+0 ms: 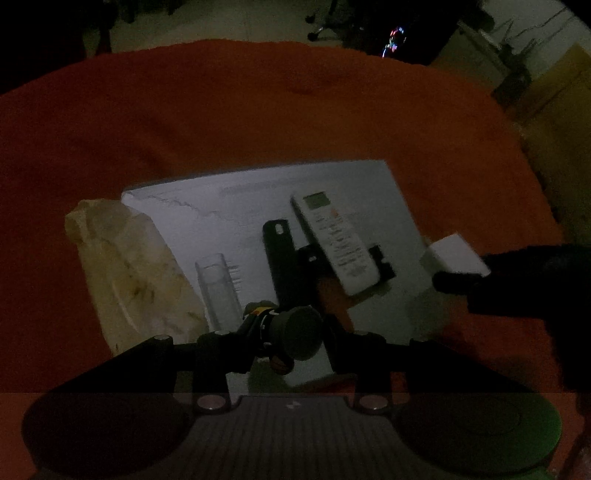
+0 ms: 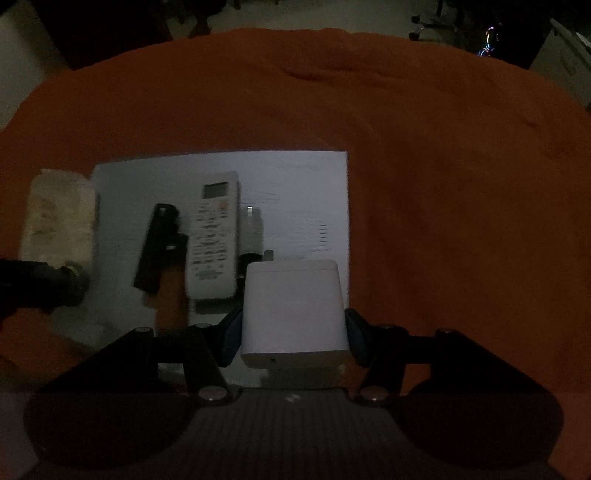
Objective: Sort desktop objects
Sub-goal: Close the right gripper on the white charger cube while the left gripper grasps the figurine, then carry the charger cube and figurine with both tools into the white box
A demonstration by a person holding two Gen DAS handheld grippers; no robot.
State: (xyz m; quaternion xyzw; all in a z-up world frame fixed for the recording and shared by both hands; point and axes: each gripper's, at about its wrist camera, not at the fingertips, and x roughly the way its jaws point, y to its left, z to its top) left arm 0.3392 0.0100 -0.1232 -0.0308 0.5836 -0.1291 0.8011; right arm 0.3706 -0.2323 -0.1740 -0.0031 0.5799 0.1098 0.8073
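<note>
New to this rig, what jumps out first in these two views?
The orange cloth fills both views, with a white sheet in the middle. A white remote lies on that sheet. Nearest, the right gripper clamps a white box; the left gripper grips a small dark object.

The room is dim, the pictures dark and grainy. An orange-red cloth (image 1: 258,110) covers the table, creased in places. Beyond its far edge lies a pale floor (image 2: 314,18) with the wheeled base of a chair (image 1: 319,27) standing on it. A small cluster of coloured lights (image 1: 394,40) glows in the dark far corner, next to pale furniture (image 1: 491,40) at the right
</note>
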